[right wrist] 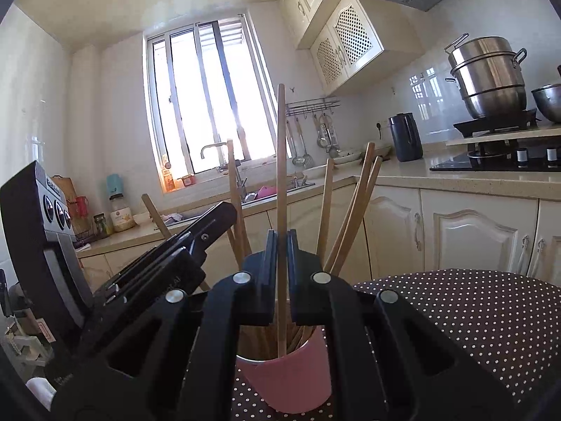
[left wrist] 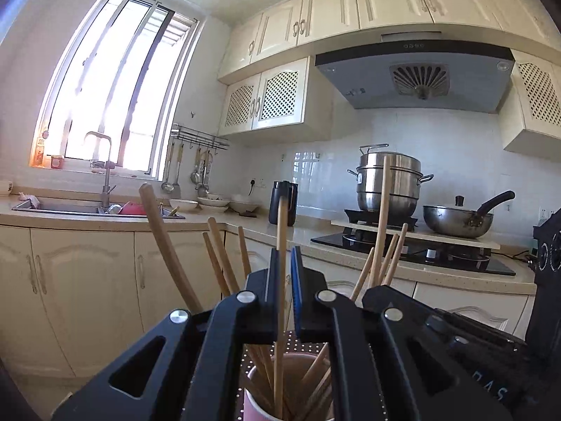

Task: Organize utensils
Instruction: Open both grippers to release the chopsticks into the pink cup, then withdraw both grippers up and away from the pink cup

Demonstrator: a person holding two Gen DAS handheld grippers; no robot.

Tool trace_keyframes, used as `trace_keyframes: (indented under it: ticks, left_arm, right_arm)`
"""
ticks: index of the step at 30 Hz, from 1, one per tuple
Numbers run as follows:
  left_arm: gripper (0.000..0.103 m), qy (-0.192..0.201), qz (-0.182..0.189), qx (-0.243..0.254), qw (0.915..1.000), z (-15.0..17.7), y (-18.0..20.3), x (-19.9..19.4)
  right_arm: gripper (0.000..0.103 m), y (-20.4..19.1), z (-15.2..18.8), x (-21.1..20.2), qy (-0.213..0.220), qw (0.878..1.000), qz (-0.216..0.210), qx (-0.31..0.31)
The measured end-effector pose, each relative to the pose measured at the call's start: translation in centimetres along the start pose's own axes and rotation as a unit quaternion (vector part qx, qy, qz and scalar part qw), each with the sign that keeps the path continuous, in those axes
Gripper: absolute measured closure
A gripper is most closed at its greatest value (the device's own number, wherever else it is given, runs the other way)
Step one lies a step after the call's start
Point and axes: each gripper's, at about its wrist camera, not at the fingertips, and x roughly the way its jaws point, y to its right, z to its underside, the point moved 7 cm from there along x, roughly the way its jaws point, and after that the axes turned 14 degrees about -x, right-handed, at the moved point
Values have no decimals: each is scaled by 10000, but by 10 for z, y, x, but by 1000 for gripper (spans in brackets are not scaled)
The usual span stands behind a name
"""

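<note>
Both grippers are held level above a pink cup (right wrist: 285, 379) that stands on a bench covered with a brown cloth dotted in white (right wrist: 473, 319). The left gripper (left wrist: 284, 263) is seen with its fingers (left wrist: 273, 273) pressed onto one upright wooden chopstick (left wrist: 280, 231), whose lower end reaches down into the cup (left wrist: 259, 396). The right gripper (right wrist: 280, 245) is likewise closed, its fingers (right wrist: 270, 252) pinching a single upright chopstick (right wrist: 280, 161) that also runs down into the cup. In the right wrist view the left gripper (right wrist: 210, 221) is seen just beside, at the left, close to the same cup.

Besides the pinched stick, about eight loose chopsticks (left wrist: 219, 256) are counted fanned out of the cup in the left wrist view, though overlap makes the count uncertain; one thicker curved wooden handle (left wrist: 164, 242) leans to the left. One cup is seen in all.

The cup is set near the cloth's left edge in the right wrist view, with open dotted cloth to its right. Beyond the bench, a gap of free room is left before the cream cabinets (right wrist: 473, 231). On the far counter one steel steamer pot (left wrist: 387, 184), one pan with a black handle (left wrist: 455, 219) and one dark kettle (left wrist: 282, 207) are seen, and one sink (left wrist: 70, 207) lies under the window (left wrist: 115, 80).
</note>
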Motion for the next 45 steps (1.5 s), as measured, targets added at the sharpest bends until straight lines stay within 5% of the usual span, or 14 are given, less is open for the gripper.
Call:
trace_keyframes:
  ticks: [3,8,16,19,33,45]
  left_arm:
    - [71,-142,-18,-30,9999,3,-2,-5]
    - [63,-162,-77,141,9997,2,-1,-24]
    - [45,-205,-115,244,9994,-13,5,-59]
    - [44,-188,-95,281,9994,-20,9,-75]
    - [37,-84,108,421,9990,-44,40,-158]
    - [35,-221,201,611,9977,-40,57,-197]
  right_arm:
    - [96,0,5,-3,-101,9999,40,22]
    - [93,-6,5,-13,-235,9996,156,24]
    - [70,-13,-10,-45,-141,9991,404,-4]
    - [61,-18,-17,-61,-72,9987,511,-24]
    - [56,-67,-54,-156,153,9912,1103,-719]
    - [54,-82,-51,-193,-11,9877,1331,-824]
